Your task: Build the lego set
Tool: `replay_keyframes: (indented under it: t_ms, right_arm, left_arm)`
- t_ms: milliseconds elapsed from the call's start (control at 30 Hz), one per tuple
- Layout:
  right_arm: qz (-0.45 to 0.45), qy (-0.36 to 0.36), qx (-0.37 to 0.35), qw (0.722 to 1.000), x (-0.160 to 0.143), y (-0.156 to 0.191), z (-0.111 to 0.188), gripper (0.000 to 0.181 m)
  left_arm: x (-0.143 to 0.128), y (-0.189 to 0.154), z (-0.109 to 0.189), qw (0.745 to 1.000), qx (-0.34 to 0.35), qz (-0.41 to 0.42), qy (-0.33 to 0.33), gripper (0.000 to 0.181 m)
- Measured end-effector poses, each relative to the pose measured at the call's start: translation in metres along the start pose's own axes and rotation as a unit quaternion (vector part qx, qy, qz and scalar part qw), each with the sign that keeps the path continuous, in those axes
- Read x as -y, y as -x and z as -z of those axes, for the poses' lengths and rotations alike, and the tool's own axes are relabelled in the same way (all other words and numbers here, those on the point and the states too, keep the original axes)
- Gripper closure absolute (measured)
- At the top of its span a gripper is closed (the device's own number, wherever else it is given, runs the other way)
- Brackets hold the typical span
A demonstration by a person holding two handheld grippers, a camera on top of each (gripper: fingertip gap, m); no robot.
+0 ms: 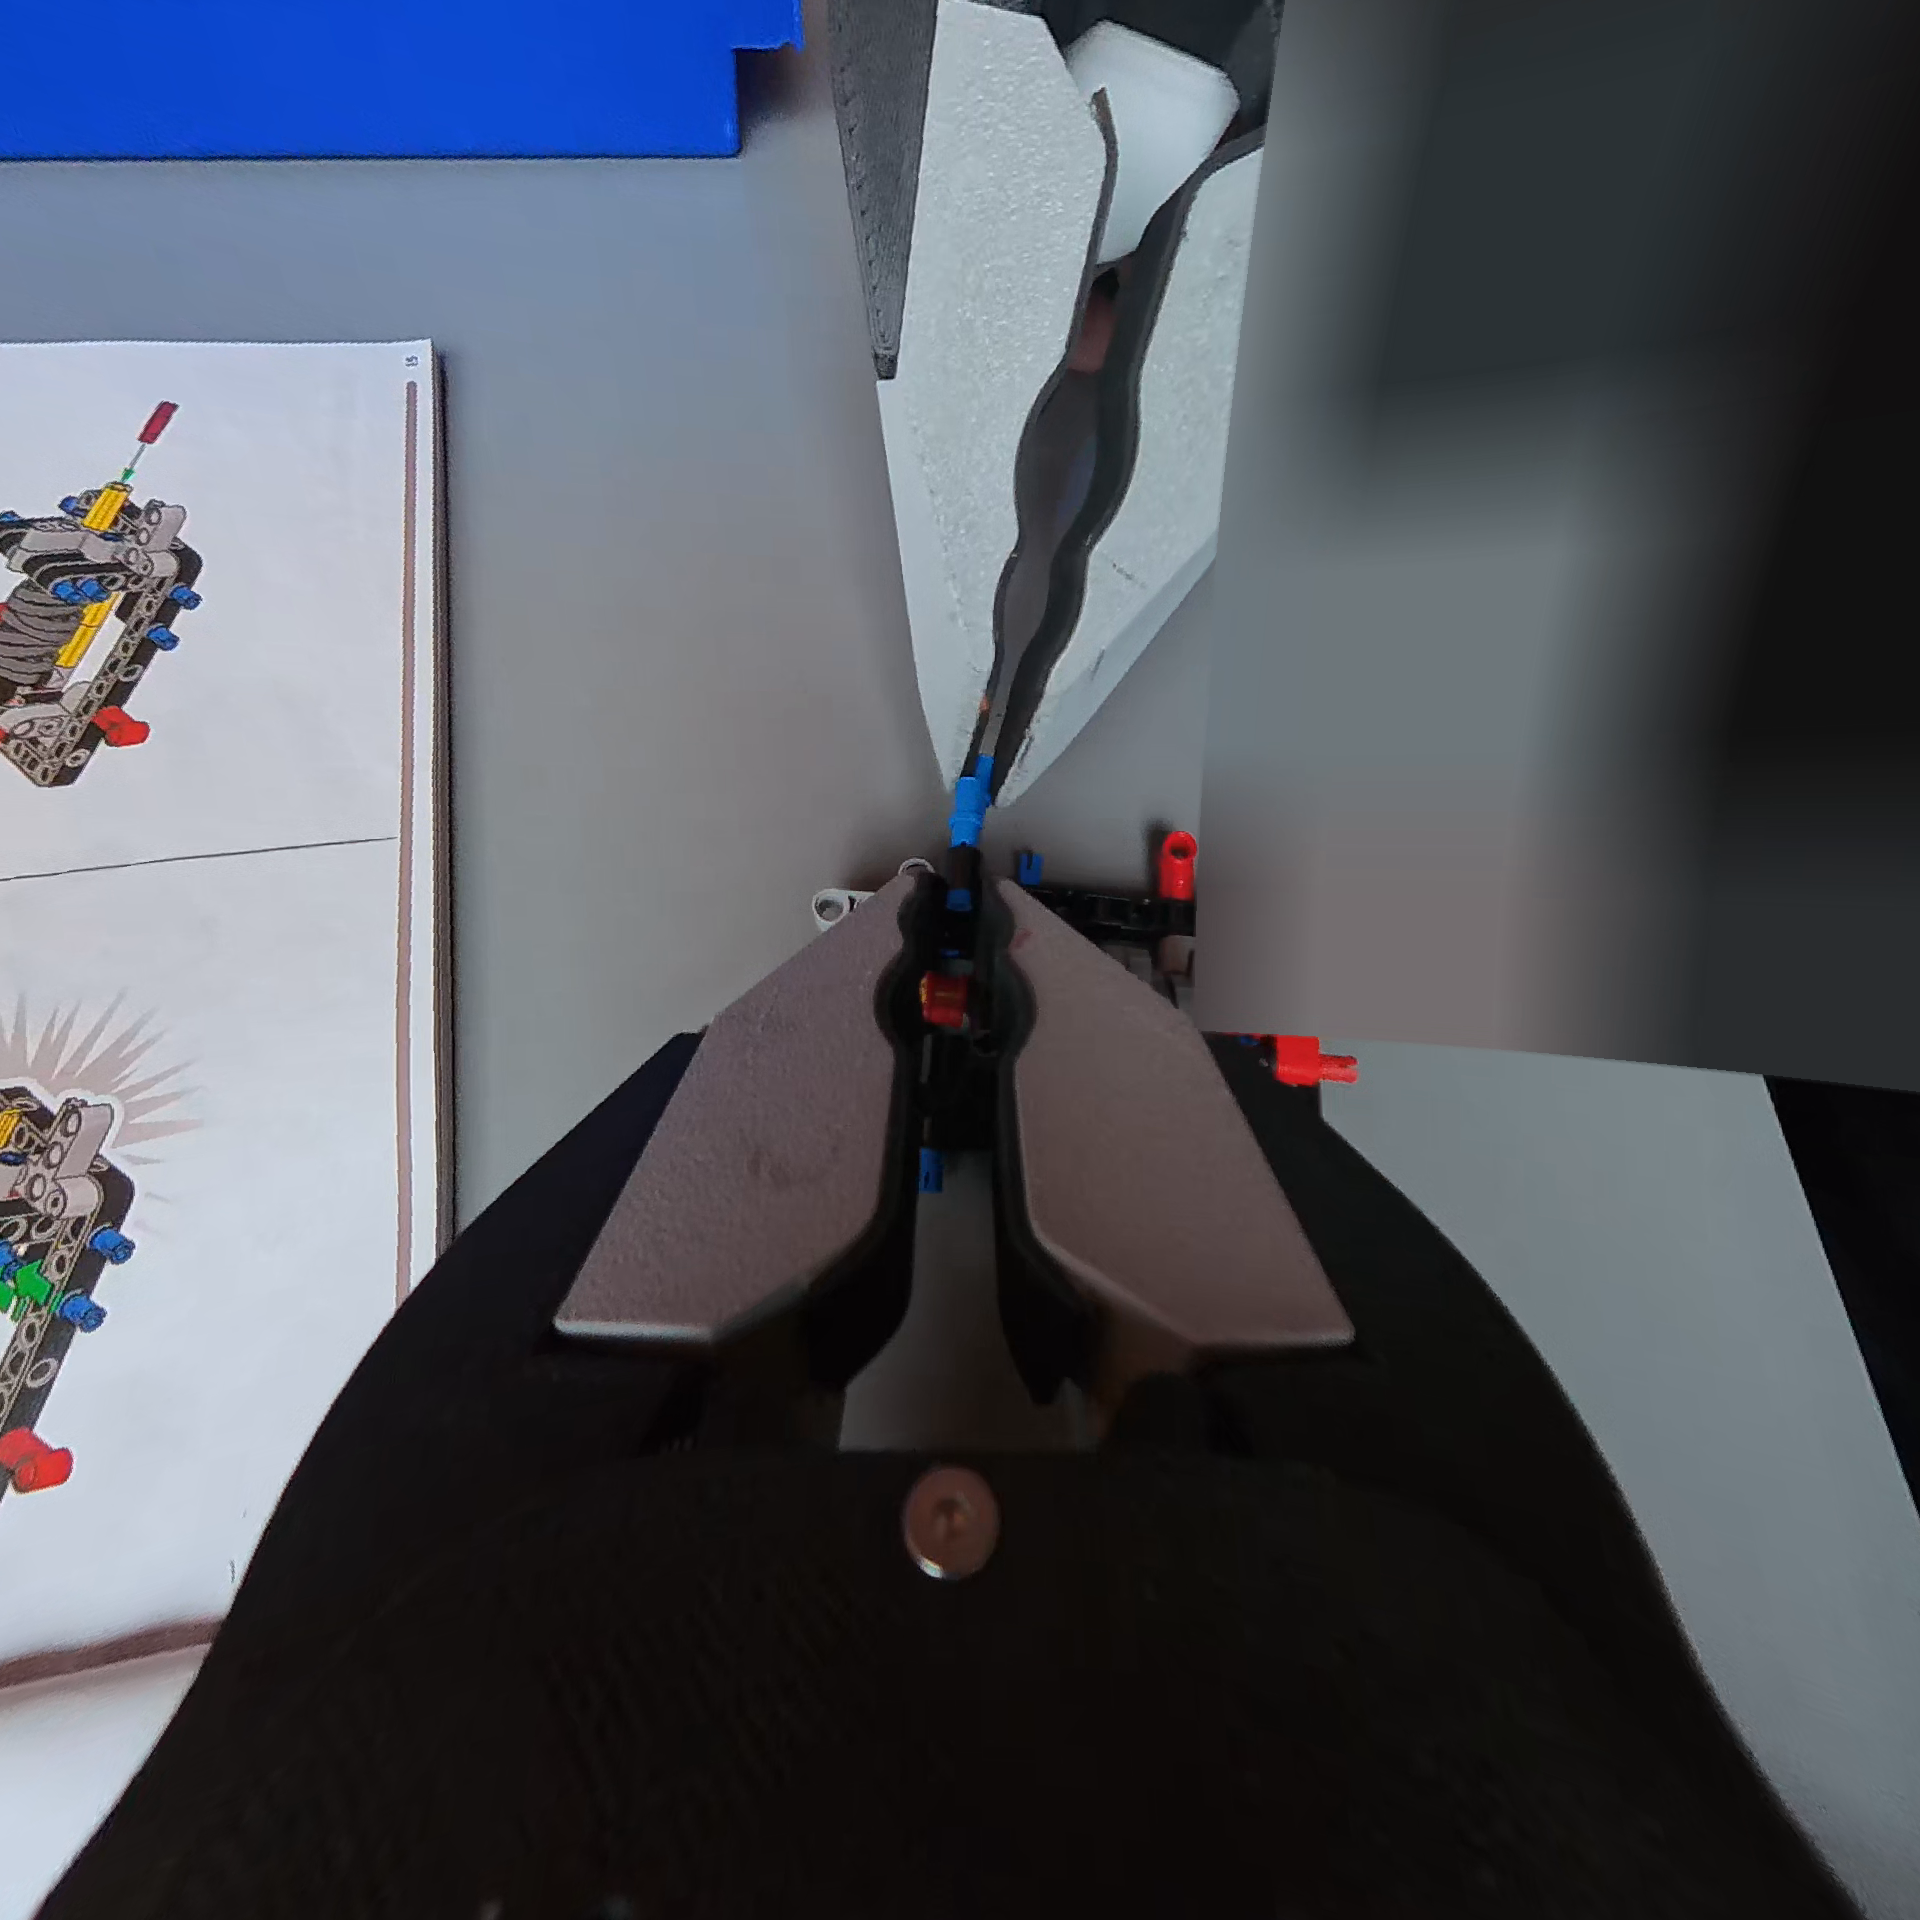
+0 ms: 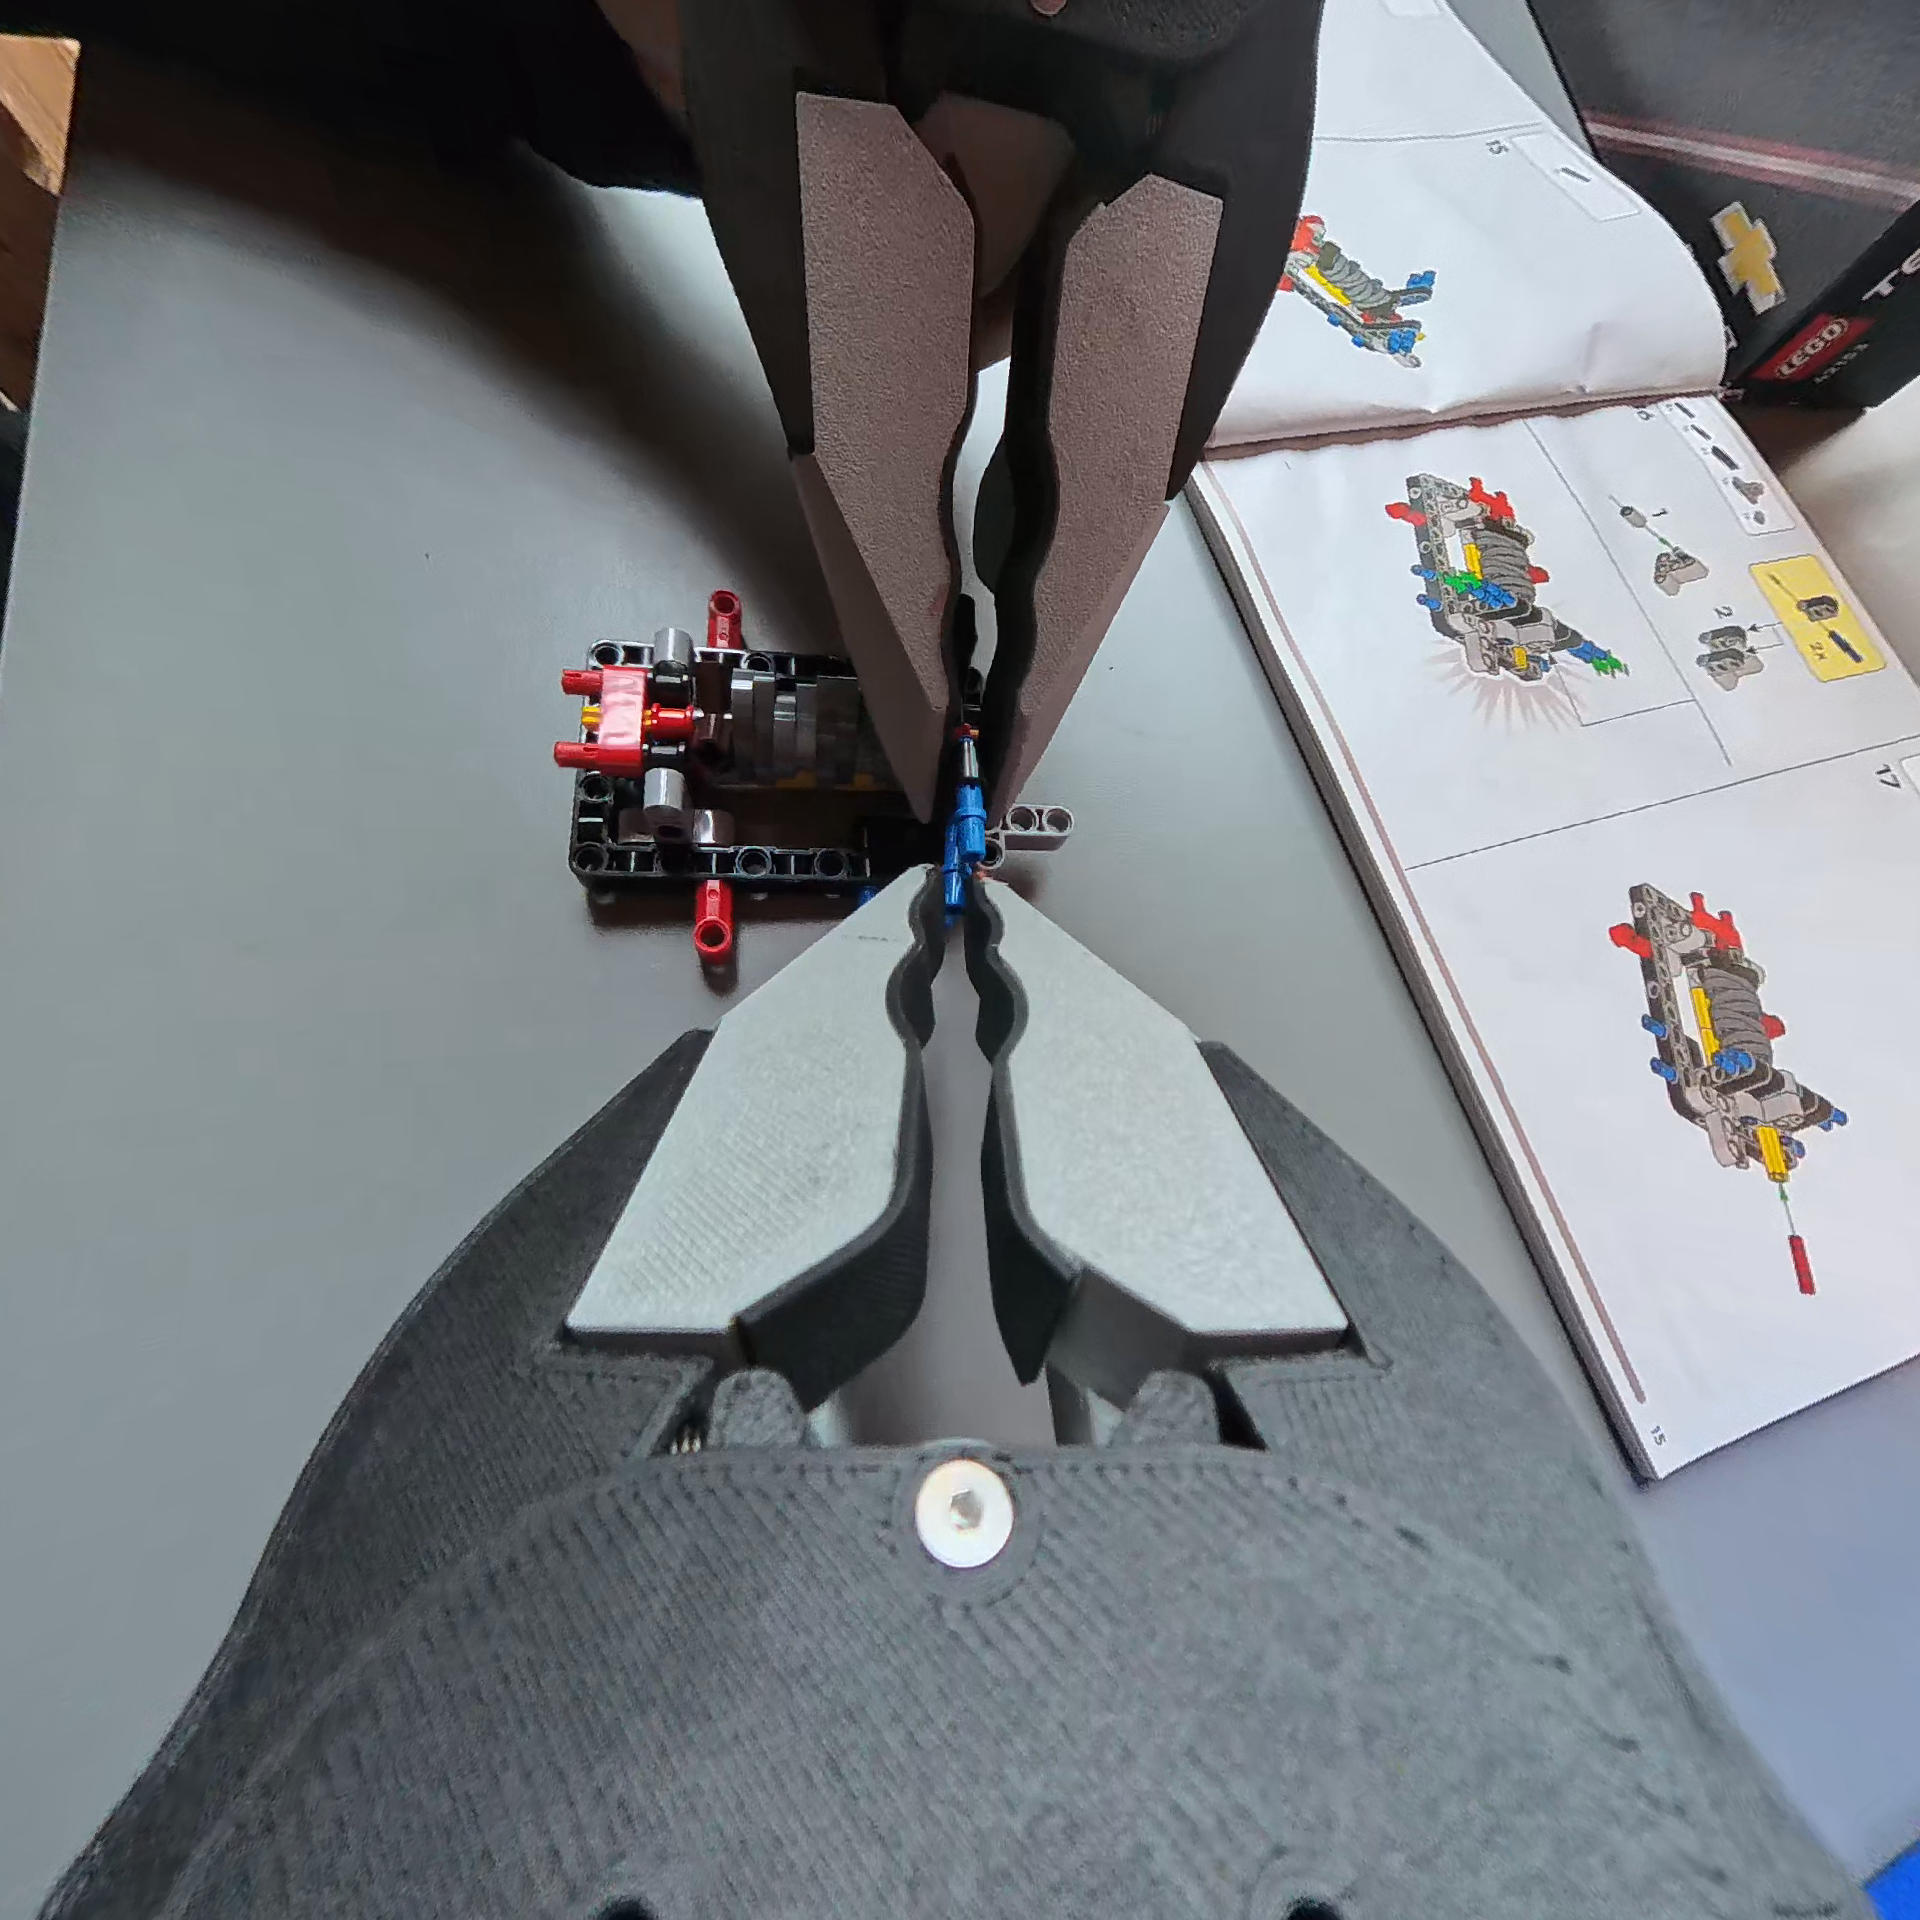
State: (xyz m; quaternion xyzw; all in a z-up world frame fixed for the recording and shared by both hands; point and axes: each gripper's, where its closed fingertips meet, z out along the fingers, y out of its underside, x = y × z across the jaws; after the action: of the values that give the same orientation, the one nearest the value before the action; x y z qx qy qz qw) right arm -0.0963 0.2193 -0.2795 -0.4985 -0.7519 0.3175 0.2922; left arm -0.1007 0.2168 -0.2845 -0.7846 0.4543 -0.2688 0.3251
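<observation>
In the right wrist view, the right gripper (image 2: 954, 902) filled the lower half of the frame, and its fingers (image 2: 800, 1091) were closed on the near end of a small blue pin (image 2: 964, 844) at the centre. Just behind, the left gripper (image 2: 961, 805) came down from the top of the frame, its fingers (image 2: 883, 468) clamped on a short dark piece (image 2: 968, 764) that met the far end of the pin. Left of centre, the black frame model (image 2: 727, 769) with red and grey parts lay on the grey desk (image 2: 312, 468), partly hidden by the left fingers. The open instruction booklet (image 2: 1558, 831) lay at the right edge, and a dark box (image 2: 1808, 312) stood in the upper right corner. In the left wrist view, the pin (image 1: 968, 805) sat at the centre between both grippers, and a blue object (image 1: 374, 73) was in the upper left corner.
</observation>
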Motion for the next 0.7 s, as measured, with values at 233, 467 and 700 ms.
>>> replay_keyframes:
  t_ms: [233, 467, 700]
  right_arm:
    - [-0.009, -0.008, 0.005, 1.000, 0.001, -0.002, 0.000, 0.181]
    - [0.000, -0.025, 0.016, 1.000, 0.000, -0.002, -0.001, 0.181]
    - [0.033, -0.020, 0.017, 0.999, -0.005, 0.003, -0.010, 0.181]
  left_arm:
    - [0.000, 0.002, 0.000, 1.000, 0.009, -0.007, 0.000, 0.176]
    - [0.000, 0.001, 0.000, 1.000, 0.003, -0.008, -0.011, 0.175]
    - [-0.001, -0.001, 0.001, 1.000, -0.013, -0.003, -0.014, 0.175]
